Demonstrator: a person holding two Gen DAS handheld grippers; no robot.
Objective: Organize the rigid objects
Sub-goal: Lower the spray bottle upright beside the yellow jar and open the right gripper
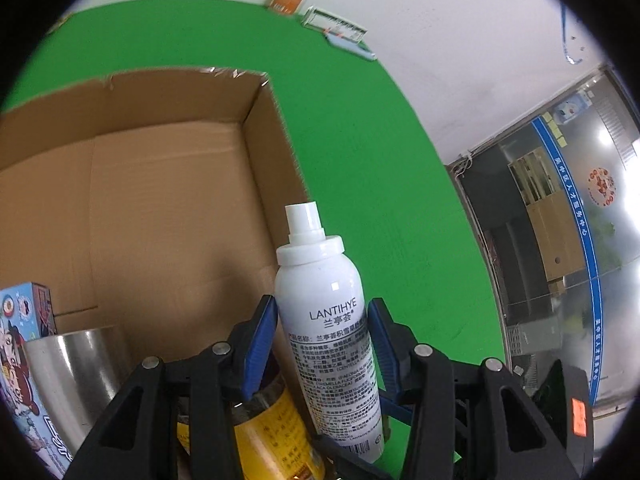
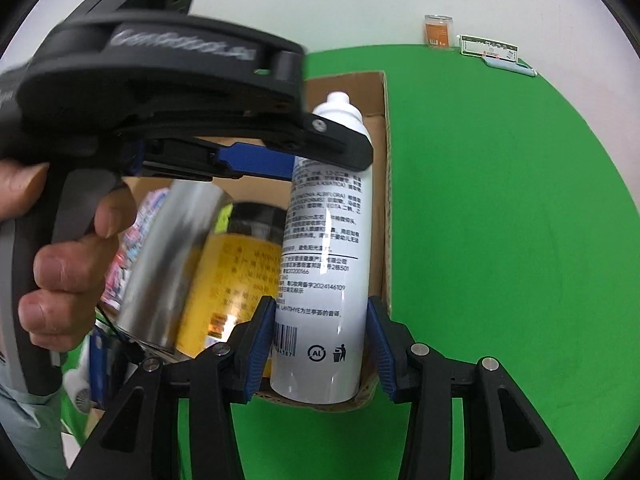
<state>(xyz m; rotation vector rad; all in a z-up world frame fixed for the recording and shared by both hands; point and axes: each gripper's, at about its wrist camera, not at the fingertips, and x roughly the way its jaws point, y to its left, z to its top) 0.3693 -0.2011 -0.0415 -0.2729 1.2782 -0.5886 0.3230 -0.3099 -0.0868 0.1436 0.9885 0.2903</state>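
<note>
A white LANTIHYE spray bottle [image 1: 326, 312] stands between the blue pads of my left gripper [image 1: 322, 320], inside the near right corner of a cardboard box [image 1: 160, 184]. The left jaws close on its upper body. In the right wrist view the same bottle [image 2: 324, 248] sits between my right gripper [image 2: 320, 332] pads near its base; a small gap shows on the right side. The left gripper [image 2: 304, 160] reaches in from the left across the bottle's neck. Beside it in the box are a steel cup [image 2: 172, 264] and a yellow jar [image 2: 236, 276].
A colourful printed carton [image 1: 20, 344] lies at the box's left. The box stands on a green table [image 2: 500, 220]. At the table's far edge are an orange-labelled jar [image 2: 438, 32], a green-framed card [image 2: 488, 48] and a pale blue item [image 2: 510, 66]. A white wall is behind.
</note>
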